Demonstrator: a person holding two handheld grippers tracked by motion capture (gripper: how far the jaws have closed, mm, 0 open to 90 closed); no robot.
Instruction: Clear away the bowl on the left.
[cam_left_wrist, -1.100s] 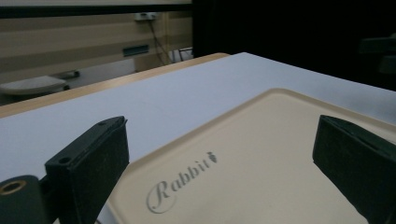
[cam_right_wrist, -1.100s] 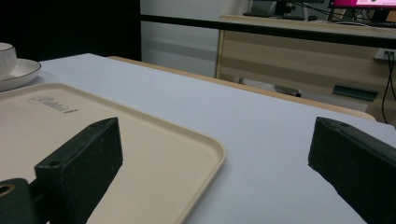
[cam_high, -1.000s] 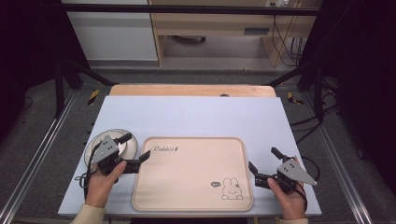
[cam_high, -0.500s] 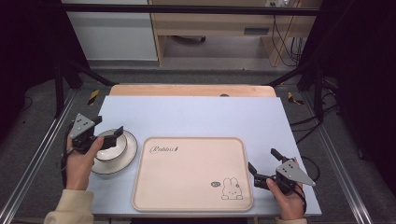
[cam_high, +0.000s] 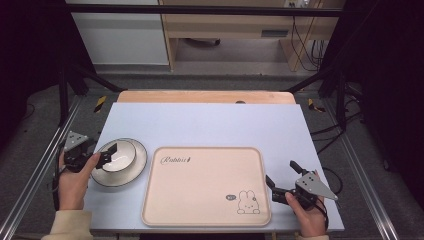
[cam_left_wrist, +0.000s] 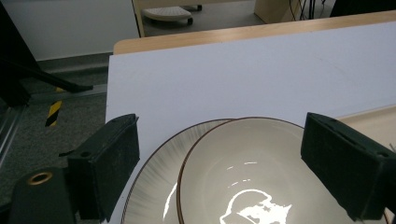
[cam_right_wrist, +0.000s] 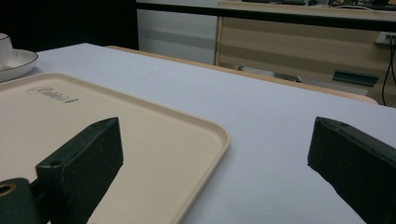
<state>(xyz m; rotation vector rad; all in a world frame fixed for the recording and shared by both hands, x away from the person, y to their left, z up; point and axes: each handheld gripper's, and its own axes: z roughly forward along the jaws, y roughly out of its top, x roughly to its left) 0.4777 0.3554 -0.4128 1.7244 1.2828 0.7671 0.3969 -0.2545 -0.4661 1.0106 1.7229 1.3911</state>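
Where the left gripper (cam_high: 107, 154) reaches in from the left edge of the table (cam_high: 210, 125), its two black fingers (cam_left_wrist: 109, 163) stand wide and released, one on each side of the near-left rim of a cream bowl (cam_left_wrist: 252, 177); they have just been closing a little, yet neither pad touches the bowl in the left gripper view. That bowl sits in a shallow plate (cam_left_wrist: 149, 191) with a thin brown edge, and both are cut off at the bottom of that view, so the bowl's near rim and most of the plate stay unseen. A bright glare on the bowl's floor hides whatever lies there. From the high view the bowl (cam_high: 120, 156) and plate (cam_high: 137, 167) stand at the left of the table, just left of a beige tray (cam_high: 205, 185), and the left hand (cam_high: 75, 180) covers part of the plate's near-left edge. Over at the near right, the right gripper (cam_high: 281, 180) is likewise spread and holds nothing, its fingers (cam_right_wrist: 84, 168) straddling the near-right corner of the tray (cam_right_wrist: 140, 140) without clear contact; whether the lower finger rests on the tray surface cannot be told. The right hand (cam_high: 305, 212) is partly cropped by the bottom edge. Small print and a rabbit drawing (cam_high: 247, 202) on the tray are too small to read fully.
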